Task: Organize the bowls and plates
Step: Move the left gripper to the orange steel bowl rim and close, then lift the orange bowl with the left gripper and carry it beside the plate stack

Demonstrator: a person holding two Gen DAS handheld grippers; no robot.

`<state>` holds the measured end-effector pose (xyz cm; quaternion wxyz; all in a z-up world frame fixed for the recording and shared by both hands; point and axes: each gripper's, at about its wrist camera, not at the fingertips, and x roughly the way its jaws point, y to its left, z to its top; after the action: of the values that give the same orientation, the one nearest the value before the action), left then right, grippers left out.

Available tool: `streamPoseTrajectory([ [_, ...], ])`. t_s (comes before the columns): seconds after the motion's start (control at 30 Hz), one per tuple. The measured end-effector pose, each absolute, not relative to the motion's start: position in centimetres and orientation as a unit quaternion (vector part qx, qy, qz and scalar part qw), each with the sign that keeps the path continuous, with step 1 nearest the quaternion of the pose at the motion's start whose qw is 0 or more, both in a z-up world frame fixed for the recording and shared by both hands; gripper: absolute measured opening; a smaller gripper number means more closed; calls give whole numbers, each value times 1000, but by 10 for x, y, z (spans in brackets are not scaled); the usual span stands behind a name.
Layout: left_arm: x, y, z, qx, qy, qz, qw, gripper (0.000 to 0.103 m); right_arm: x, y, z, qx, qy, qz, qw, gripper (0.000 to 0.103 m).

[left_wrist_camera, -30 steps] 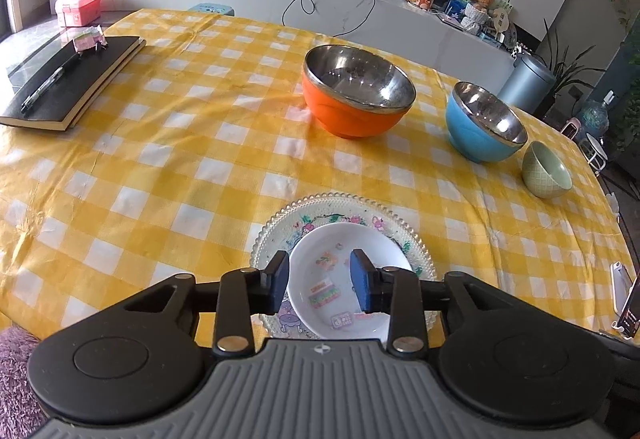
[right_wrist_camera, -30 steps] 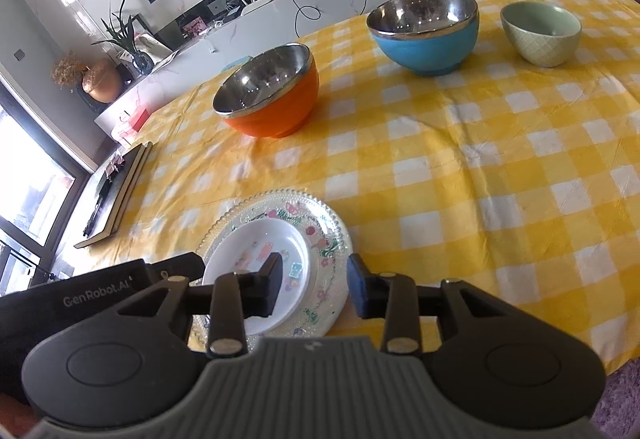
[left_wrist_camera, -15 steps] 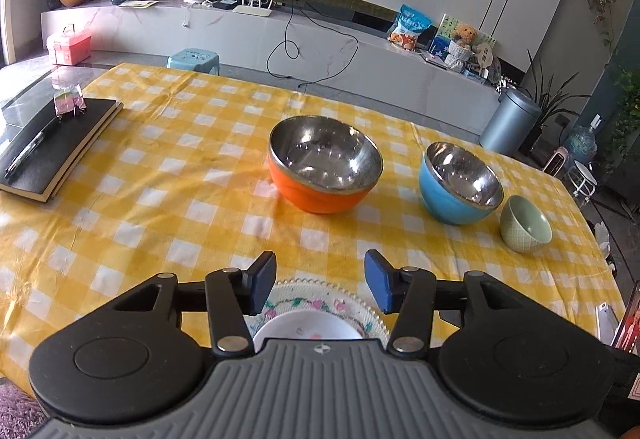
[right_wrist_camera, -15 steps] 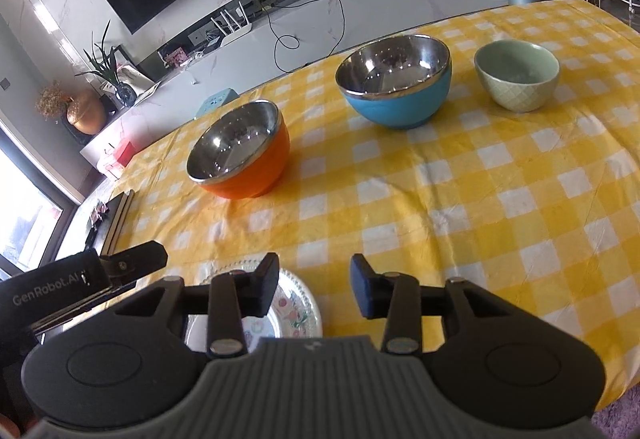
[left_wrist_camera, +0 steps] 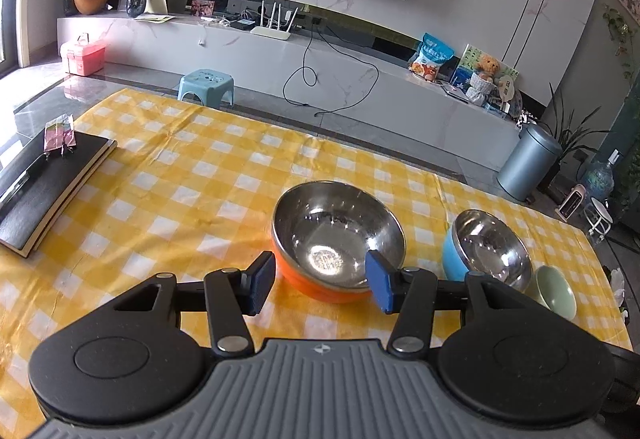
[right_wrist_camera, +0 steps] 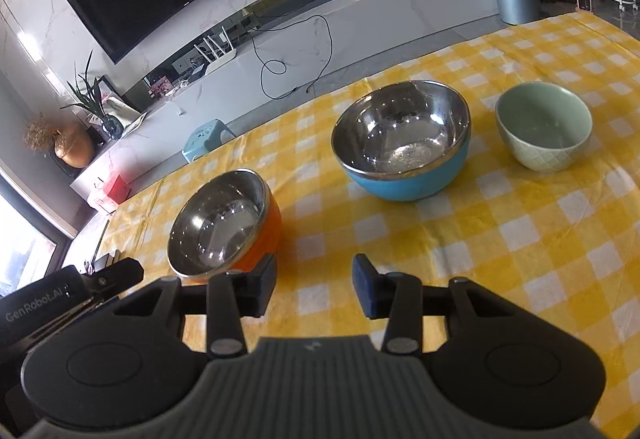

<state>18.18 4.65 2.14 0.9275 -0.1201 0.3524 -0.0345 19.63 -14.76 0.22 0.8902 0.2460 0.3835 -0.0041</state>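
An orange steel-lined bowl (left_wrist_camera: pixel 336 239) (right_wrist_camera: pixel 224 227), a blue steel-lined bowl (left_wrist_camera: pixel 486 247) (right_wrist_camera: pixel 404 143) and a small green bowl (left_wrist_camera: pixel 556 289) (right_wrist_camera: pixel 544 127) stand in a row on the yellow checked tablecloth (left_wrist_camera: pixel 180 195). My left gripper (left_wrist_camera: pixel 320 287) is open and empty, raised just in front of the orange bowl. My right gripper (right_wrist_camera: pixel 314 287) is open and empty above the cloth, between the orange and blue bowls. The plates are out of view below both grippers.
A black notebook (left_wrist_camera: pixel 44 183) with a clip lies at the table's left edge. The left gripper's body (right_wrist_camera: pixel 60 303) shows at the lower left of the right wrist view. Beyond the table are a blue stool (left_wrist_camera: pixel 206 83) and a grey bin (left_wrist_camera: pixel 528 163).
Both grippers have lifted and tilted up away from the stacked plates, which have dropped out of view. The left jaws have opened wider. The bowls have not moved.
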Motion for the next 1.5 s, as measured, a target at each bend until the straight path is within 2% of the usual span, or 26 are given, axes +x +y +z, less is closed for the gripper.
streamPoseTrajectory([
  [0.4, 231, 51, -3, -115, 362, -24, 925, 59, 255, -140, -8, 267, 390, -10, 881, 42],
  [0.53, 242, 60, -13, -115, 368, -5, 922, 53, 268, -127, -12, 262, 396, 3, 880, 42],
  [0.8, 253, 62, -30, -112, 384, -10, 916, 31, 283, -105, -30, 257, 420, 12, 871, 31],
  [0.87, 254, 62, -34, -114, 387, -13, 915, 20, 285, -103, -33, 257, 422, 12, 869, 25],
  [1.03, 254, 61, -36, -111, 389, -13, 914, 10, 287, -100, -37, 259, 426, 13, 867, 18],
  [1.5, 224, 63, -14, -123, 380, -22, 917, 10, 264, -104, -22, 262, 424, 13, 867, 14],
])
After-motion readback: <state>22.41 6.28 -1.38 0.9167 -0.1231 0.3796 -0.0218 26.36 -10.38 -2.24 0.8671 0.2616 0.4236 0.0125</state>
